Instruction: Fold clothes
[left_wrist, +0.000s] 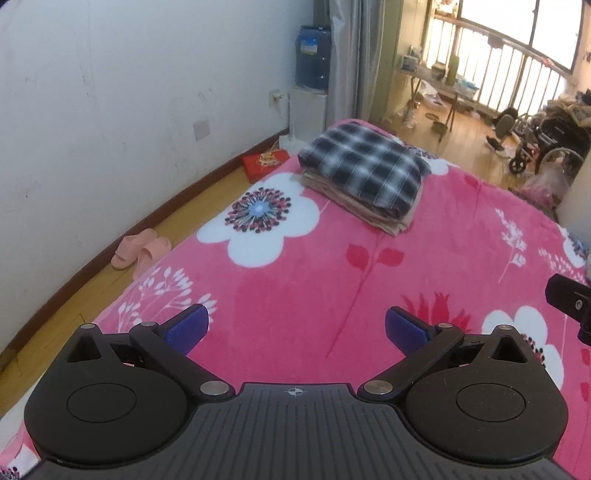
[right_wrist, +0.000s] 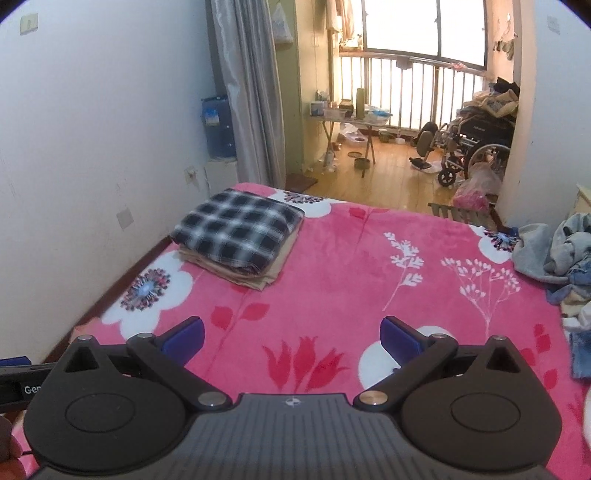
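A bed (right_wrist: 332, 266) under a pink floral blanket fills the room's foreground, with a white wall to the left and a bright balcony window far behind. At the far left of the bed we see a folded stack (right_wrist: 238, 236): a plaid garment squared on top of beige pieces. We judge this portion of the task done. At the right edge of the bed lies an unfolded heap of clothes (right_wrist: 557, 258), denim and grey, which we judge to be what remains. The left gripper (left_wrist: 295, 326) and the right gripper (right_wrist: 291, 334) both hover over bare blanket near us, fingers spread wide and holding nothing. We judge the moment to fall between garments.
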